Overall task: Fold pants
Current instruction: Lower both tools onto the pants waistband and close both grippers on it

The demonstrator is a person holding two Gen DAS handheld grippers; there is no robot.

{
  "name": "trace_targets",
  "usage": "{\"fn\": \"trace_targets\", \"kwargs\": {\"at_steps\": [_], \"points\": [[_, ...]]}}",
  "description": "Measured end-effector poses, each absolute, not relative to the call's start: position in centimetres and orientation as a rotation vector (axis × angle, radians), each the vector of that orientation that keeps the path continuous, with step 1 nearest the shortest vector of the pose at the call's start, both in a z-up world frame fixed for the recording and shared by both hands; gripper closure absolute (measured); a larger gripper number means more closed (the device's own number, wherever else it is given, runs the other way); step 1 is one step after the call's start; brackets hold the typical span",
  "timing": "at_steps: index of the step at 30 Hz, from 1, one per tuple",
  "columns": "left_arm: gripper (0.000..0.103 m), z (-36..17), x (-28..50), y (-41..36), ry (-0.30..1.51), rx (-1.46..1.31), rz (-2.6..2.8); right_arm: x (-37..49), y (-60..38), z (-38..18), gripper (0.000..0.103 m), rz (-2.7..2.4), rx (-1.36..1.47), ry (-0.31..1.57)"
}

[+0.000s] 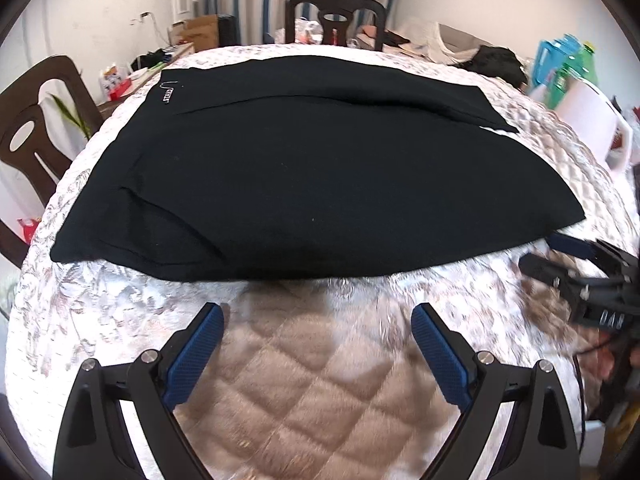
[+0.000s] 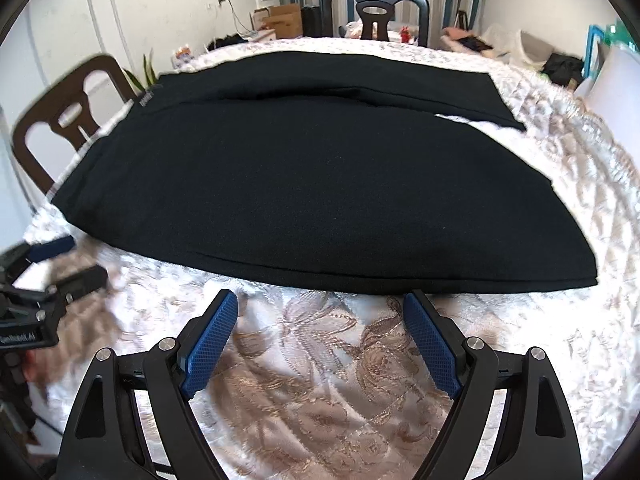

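Black pants [image 1: 304,176] lie spread flat on the quilted table, waist with a small white logo [image 1: 167,98] at the far left, both legs running right. They also fill the right wrist view [image 2: 320,184]. My left gripper [image 1: 318,314] is open and empty, just short of the pants' near edge. My right gripper [image 2: 320,300] is open and empty, its fingertips close to the near hem. The right gripper also shows at the right edge of the left wrist view [image 1: 560,256]; the left gripper shows at the left edge of the right wrist view [image 2: 68,260].
A cream floral quilted cloth [image 1: 320,380] covers the table. Dark wooden chairs stand at the far side [image 1: 334,20] and at the left [image 1: 32,120]. Boxes, bottles [image 1: 568,64] and clutter lie beyond the table.
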State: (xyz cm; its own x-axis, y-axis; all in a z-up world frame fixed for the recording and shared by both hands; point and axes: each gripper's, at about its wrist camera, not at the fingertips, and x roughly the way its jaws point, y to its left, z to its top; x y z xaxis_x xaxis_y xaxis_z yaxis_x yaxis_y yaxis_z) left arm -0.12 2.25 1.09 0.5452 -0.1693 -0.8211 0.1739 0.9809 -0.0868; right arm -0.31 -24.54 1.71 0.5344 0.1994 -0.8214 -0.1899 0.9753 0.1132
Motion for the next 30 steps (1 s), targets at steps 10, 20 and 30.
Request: {"fn": "trace_targets", "kwargs": {"at_steps": [10,20,30], "points": [[0.007,7.5,1.5,3.1,0.817,0.125,-0.280,2.1,-25.7,8.2,0.018,0.391,0.119,0.817],[0.007,10.4,9.5,4.6,0.709,0.132,-0.252,9.3,-25.4,11.7,0.018,0.375,-0.010,0.638],[0.012,7.8,19.8,4.3,0.698,0.172,-0.206,19.5,-26.5,8.4,0.018,0.306,-0.142,0.673]]}}
